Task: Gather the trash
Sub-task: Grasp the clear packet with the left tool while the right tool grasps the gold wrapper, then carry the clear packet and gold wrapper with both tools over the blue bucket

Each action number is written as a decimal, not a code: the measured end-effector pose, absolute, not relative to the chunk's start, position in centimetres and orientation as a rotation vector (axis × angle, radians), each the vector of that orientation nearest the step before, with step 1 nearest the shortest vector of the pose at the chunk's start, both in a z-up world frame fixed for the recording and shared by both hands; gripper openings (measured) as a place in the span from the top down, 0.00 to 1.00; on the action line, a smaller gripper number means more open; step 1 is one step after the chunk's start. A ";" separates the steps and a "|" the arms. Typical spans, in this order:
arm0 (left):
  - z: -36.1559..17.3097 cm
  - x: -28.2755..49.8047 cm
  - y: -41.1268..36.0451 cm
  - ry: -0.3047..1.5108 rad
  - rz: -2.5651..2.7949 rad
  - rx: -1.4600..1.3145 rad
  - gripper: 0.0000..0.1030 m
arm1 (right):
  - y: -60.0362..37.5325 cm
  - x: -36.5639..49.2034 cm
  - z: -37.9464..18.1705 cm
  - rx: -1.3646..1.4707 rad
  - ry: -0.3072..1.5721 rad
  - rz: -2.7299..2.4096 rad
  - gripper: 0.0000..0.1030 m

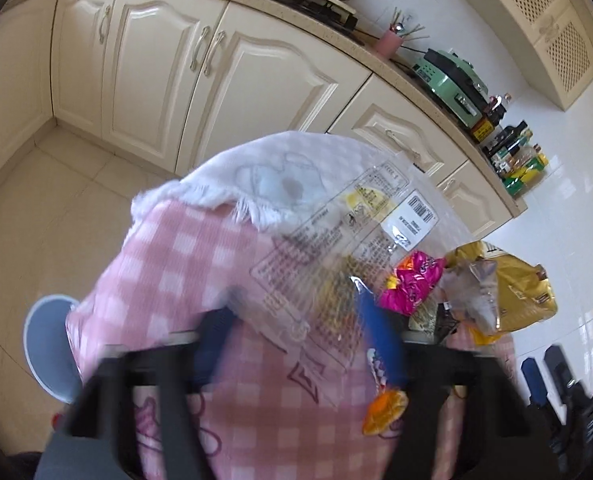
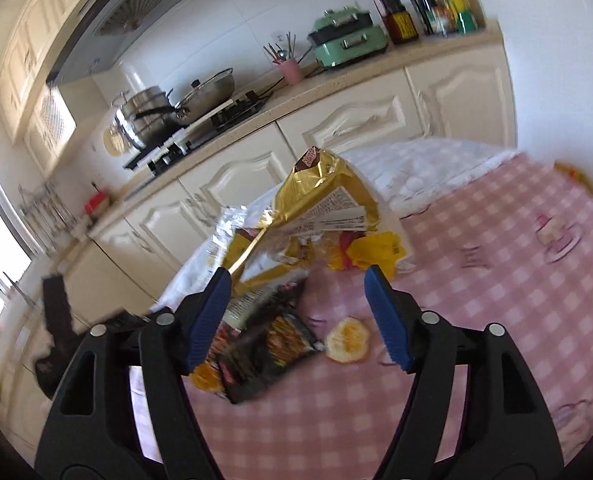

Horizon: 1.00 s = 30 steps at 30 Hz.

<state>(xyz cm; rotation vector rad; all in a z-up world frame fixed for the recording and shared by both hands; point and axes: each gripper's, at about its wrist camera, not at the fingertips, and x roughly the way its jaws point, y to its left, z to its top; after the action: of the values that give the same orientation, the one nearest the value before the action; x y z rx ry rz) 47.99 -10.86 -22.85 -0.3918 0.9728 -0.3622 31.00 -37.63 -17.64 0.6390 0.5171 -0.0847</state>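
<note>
- My left gripper (image 1: 296, 340) stood wide, a clear printed plastic wrapper (image 1: 336, 248) draped between its fingers — held or not, I couldn't tell.
- My right gripper (image 2: 296, 316) gaped, empty.
- The gold foil bag (image 2: 324, 196), black snack packet (image 2: 272, 344) and yellow wrapper (image 2: 372, 250) lay uncollected on the pink checked tablecloth (image 2: 496, 300) — most work remained, I judged.

Open right claw (image 2: 298, 280), gold bag (image 2: 324, 184) (crumpled), black wrapper (image 2: 268, 348)

- The left gripper (image 1: 300, 316) is blurred; its 2 blue-padded fingers seem spread apart.
- The right gripper (image 2: 298, 286) is sharp, its 2 blue pads (image 2: 388, 320) standing wide apart, tips pointing forward and slightly down.
</note>
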 end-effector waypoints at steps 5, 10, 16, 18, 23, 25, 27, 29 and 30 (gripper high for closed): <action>-22.5 48.0 -10.8 0.947 -0.389 -0.377 0.95 | -38.9 33.1 -18.2 0.860 0.515 -0.051 0.32; -20.3 46.0 -10.8 0.832 -0.384 -0.320 0.99 | -39.2 34.7 -18.3 0.904 0.495 -0.097 0.32; -17.3 43.2 -10.7 0.705 -0.412 -0.296 0.99 | -39.1 36.3 -19.7 0.896 0.552 -0.082 0.93; -16.5 42.4 -10.5 0.681 -0.425 -0.288 0.99 | -38.4 35.6 -18.8 0.837 0.521 -0.081 0.96; -14.4 40.3 -8.4 0.626 -0.426 -0.324 0.99 | -35.5 34.3 -15.6 0.720 0.460 -0.041 0.98; -13.6 39.3 -7.1 0.597 -0.416 -0.331 0.99 | -33.6 33.6 -14.3 0.677 0.440 -0.017 0.98; -12.9 38.4 -5.4 0.572 -0.409 -0.346 0.99 | -31.9 33.3 -13.4 0.643 0.430 0.009 0.98; -12.4 37.6 -3.7 0.553 -0.393 -0.354 0.99 | -29.4 33.0 -12.6 0.614 0.422 0.052 0.98; -12.2 37.1 -2.8 0.544 -0.383 -0.361 0.99 | -28.2 32.9 -12.3 0.597 0.422 0.069 0.98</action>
<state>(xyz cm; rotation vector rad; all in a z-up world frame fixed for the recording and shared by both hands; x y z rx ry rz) 37.11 -2.77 -12.15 -0.3610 0.5436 -0.3827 32.92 -28.24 -12.30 0.5969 0.4222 0.0693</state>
